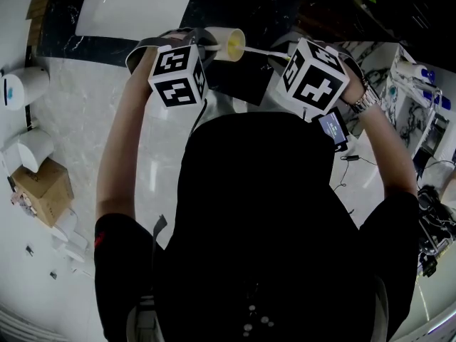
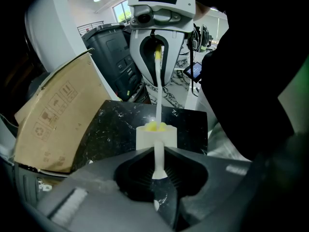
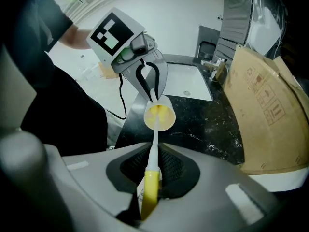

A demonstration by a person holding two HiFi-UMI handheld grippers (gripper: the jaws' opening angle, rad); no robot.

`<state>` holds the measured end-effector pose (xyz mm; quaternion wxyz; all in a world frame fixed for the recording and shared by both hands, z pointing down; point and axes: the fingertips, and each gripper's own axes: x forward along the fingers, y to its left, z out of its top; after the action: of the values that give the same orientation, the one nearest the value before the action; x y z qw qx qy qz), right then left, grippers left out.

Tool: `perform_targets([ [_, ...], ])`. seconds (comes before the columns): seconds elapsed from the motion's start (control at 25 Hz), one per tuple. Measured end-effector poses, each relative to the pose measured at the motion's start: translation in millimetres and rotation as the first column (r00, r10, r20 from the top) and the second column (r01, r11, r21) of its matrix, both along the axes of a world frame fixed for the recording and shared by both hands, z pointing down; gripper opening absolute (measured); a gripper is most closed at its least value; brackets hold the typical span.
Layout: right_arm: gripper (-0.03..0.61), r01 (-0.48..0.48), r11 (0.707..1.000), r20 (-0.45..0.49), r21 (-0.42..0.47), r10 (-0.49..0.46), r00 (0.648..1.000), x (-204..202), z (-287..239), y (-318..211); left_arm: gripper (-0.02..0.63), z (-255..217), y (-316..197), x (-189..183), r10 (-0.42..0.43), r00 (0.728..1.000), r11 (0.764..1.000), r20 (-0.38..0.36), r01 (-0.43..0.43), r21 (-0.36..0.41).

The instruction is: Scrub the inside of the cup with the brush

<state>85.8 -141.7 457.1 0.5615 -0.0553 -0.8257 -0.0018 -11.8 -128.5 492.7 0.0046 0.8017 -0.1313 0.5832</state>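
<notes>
A cream cup lies on its side over the black counter, its mouth turned toward my right gripper. My left gripper is shut on it; in the left gripper view the jaws pinch the cup's white handle, with the cup just beyond. My right gripper is shut on the brush's yellow handle. The white shaft runs into the cup's mouth, and the yellow brush head sits inside.
A white sink is set in the black marble counter. A large cardboard box leans beside the counter, with a dark bin behind it. Another small box sits on the floor at left.
</notes>
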Motion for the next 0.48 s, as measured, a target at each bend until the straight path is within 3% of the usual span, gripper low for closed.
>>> perform_targets([
  [0.48,0.041,0.041,0.997,-0.061,0.064,-0.038,0.997,6.6,16.5,-13.5,0.044,0.9,1.0,3.4,0.017,1.0,1.0,0.002,-0.017,0.009],
])
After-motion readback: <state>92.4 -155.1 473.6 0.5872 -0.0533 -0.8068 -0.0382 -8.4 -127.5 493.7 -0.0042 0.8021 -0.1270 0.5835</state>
